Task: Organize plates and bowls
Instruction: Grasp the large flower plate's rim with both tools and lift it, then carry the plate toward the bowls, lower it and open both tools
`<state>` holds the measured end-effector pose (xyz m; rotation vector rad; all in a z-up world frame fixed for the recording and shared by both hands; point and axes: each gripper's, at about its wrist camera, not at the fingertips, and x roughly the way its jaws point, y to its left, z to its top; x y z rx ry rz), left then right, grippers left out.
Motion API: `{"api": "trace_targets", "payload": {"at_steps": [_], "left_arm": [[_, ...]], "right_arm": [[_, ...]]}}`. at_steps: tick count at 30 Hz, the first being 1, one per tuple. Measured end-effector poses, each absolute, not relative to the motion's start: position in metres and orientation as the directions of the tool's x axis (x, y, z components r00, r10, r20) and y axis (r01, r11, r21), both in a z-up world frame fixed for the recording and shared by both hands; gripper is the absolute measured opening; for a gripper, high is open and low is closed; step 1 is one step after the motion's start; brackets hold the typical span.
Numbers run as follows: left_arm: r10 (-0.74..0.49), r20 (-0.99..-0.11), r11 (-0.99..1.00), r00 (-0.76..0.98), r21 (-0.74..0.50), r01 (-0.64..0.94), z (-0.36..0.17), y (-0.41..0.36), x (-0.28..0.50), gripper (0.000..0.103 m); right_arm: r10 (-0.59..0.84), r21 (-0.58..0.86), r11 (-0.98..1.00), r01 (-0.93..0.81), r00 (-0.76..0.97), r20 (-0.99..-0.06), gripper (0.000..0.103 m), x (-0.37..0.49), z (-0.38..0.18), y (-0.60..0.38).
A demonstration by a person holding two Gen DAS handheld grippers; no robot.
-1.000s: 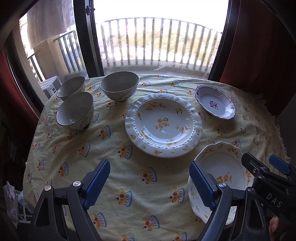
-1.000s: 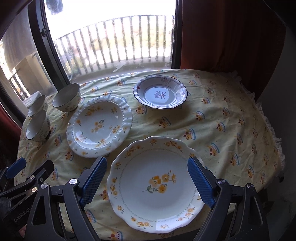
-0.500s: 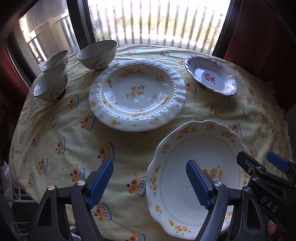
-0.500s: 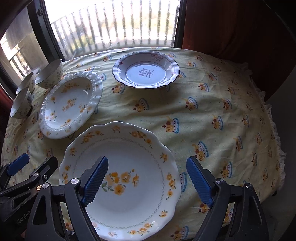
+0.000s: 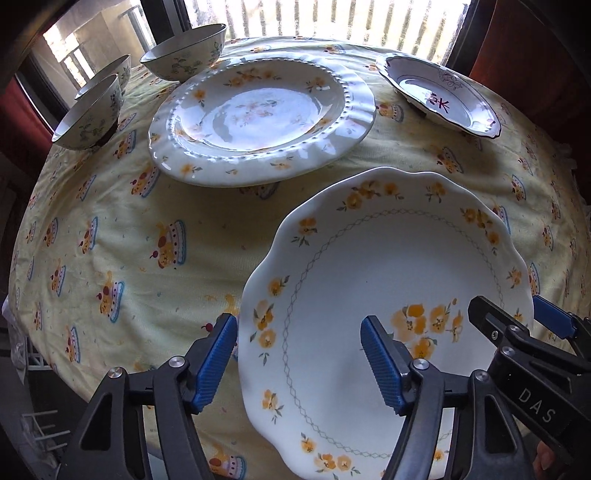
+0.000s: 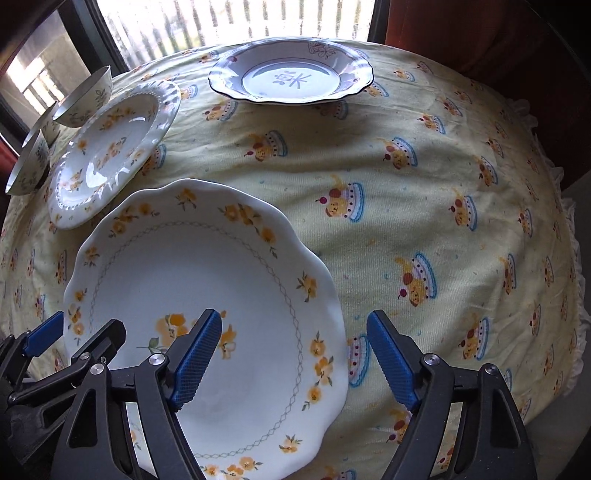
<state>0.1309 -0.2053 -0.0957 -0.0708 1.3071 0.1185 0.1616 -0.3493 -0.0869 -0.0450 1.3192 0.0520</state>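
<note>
Strong daylight from the window [image 5: 332, 22] at the back, blown out white. Glare patches on the beaded plate [image 5: 258, 118]; soft shadows fall toward the camera. Heavy fisheye bending and dark corners, focus sharp.

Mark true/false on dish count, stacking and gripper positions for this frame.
1. Three bowls stand on the table. True: three white floral ceramic bowls sit at the far left.
2. The plates are stacked. False: the scalloped white plate with yellow flowers, the bead-rimmed white plate and the dark-rimmed dish with a red character lie separately.
3. Both grippers straddle the scalloped plate's rim. True: left gripper at its left edge, right gripper at its right edge, fingers closing.
4. The tablecloth is plain white. False: the yellow cupcake-print tablecloth is patterned.
</note>
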Motion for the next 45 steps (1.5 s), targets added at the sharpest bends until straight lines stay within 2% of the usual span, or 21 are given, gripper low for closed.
{"api": "trace_targets", "payload": {"at_steps": [4, 7, 11, 30, 45], "left_arm": [[0.084, -0.965, 0.991, 0.248, 0.054, -0.125, -0.100, -0.213, 0.132, 0.069], [0.100, -0.965, 0.989, 0.241, 0.069, -0.133, -0.101, -0.215, 0.134, 0.069], [0.091, -0.963, 0.985, 0.252, 0.051, -0.164, -0.103, -0.212, 0.138, 0.070], [0.051, -0.965, 0.995, 0.256, 0.028, -0.092, -0.093, -0.189, 0.135, 0.069], [0.033, -0.944, 0.999, 0.328, 0.037, 0.005, -0.058, -0.106, 0.137, 0.069]], "right_arm": [[0.036, 0.016, 0.996, -0.086, 0.233, -0.972, 0.077, 0.165, -0.095, -0.352], [0.058, 0.039, 0.995, -0.091, 0.212, -0.975, 0.069, 0.170, -0.102, -0.354], [0.076, 0.052, 0.992, -0.114, 0.215, -0.974, 0.066, 0.174, -0.104, -0.353], [0.016, 0.000, 0.997, -0.083, 0.192, -0.981, 0.066, 0.173, -0.096, -0.327], [0.010, 0.014, 1.000, 0.014, 0.254, -0.967, 0.066, 0.146, -0.060, -0.258]]}}
